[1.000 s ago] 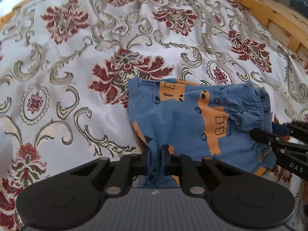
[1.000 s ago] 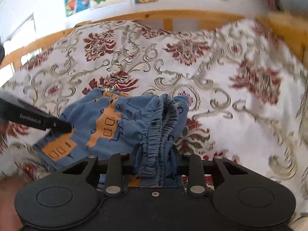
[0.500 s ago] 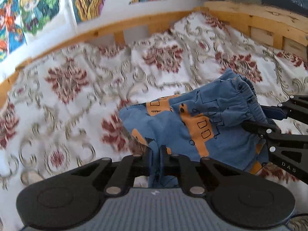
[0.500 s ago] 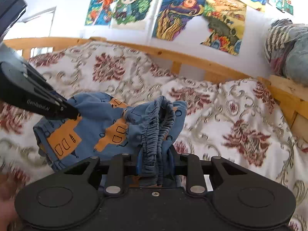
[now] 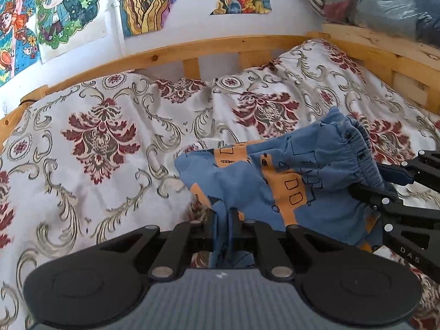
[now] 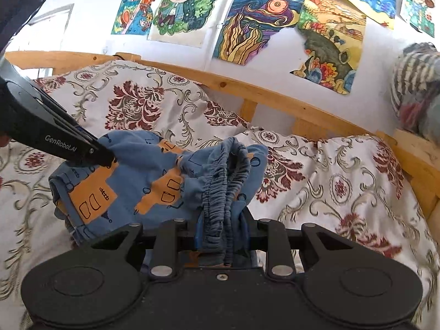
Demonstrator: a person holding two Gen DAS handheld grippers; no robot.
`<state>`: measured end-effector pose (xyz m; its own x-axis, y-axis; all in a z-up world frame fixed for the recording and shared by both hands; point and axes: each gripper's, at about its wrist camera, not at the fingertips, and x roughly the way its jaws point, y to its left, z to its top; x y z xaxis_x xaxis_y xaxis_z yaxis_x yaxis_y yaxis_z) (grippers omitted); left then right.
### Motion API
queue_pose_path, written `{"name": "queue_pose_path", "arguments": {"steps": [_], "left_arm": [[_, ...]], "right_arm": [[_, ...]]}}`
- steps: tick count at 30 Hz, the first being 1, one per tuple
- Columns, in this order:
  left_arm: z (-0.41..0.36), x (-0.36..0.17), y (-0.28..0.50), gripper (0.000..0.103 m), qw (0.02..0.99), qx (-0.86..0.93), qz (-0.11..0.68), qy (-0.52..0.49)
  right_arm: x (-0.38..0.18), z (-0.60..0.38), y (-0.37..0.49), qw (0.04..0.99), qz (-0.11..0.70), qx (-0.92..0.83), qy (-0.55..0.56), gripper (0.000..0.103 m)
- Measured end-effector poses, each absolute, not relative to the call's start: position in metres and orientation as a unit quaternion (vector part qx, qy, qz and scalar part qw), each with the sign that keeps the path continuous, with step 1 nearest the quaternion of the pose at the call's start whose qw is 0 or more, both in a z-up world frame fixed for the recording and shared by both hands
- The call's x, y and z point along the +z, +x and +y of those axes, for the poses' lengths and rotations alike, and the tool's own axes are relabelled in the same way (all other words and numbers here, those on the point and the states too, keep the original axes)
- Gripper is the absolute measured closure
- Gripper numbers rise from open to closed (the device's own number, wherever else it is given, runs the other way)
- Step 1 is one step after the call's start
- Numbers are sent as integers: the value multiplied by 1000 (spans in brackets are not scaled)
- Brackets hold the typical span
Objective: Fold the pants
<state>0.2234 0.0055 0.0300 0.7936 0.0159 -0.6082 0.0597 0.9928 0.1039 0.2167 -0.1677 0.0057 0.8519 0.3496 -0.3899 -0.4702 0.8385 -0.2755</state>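
- Blue cotton pants [image 5: 275,176] with orange vehicle prints hang off the bedspread [image 5: 104,148] now; a second ago their folded bulk lay on it, and both views have tipped up to take in the wall drawings [image 6: 247,22].
- Left gripper [image 5: 223,221] is pinched tight on a thin fold of the leg-end cloth, while the right gripper [image 6: 222,233] clamps the bunched elastic waistband [image 6: 220,192], so the garment is slung between the two.
- Judged from this, the bundle is being carried, either to be set down elsewhere on the bed or re-laid for a neater final fold; the fold itself looks mostly made but loose.
- Hidden: the underside of the pants and how many layers each jaw pair traps.
- Lower hems are cut off behind the gripper bodies, so whether any cloth touches the bedspread cannot be told.
- Striped bundle [image 6: 415,82] at the right edge is blurred.
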Motion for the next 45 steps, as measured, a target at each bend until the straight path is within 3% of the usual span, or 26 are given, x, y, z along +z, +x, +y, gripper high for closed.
{"name": "queue_pose_path", "arguments": {"steps": [14,20,25,33,35,37,42,45], "left_arm": [[22,-12,256,95,926,-18,374,48],[38,-34,260,89,918,-27,395,35],[44,-35,256,62,920,-14,390,38],[59,-33,247,43,917,7,398,-6],[61,-30,241,32,917,16,398,-18],[63,-26,232,15,919,23,393,-35],[61,-12,209,1,923,42,376,-75],[55,-4,192,1,927,54,363,-73]], "right_arm": [[-25,-159,254,932,237,210,-178,74],[-41,-154,264,927,267,195,-178,71],[-41,-157,272,928,279,181,-168,57],[-33,-171,260,938,268,161,-149,22],[-28,-174,253,943,260,157,-138,16],[-24,-178,245,948,252,151,-126,10],[-9,-184,220,959,226,142,-93,2],[0,-188,203,965,212,134,-74,1]]}}
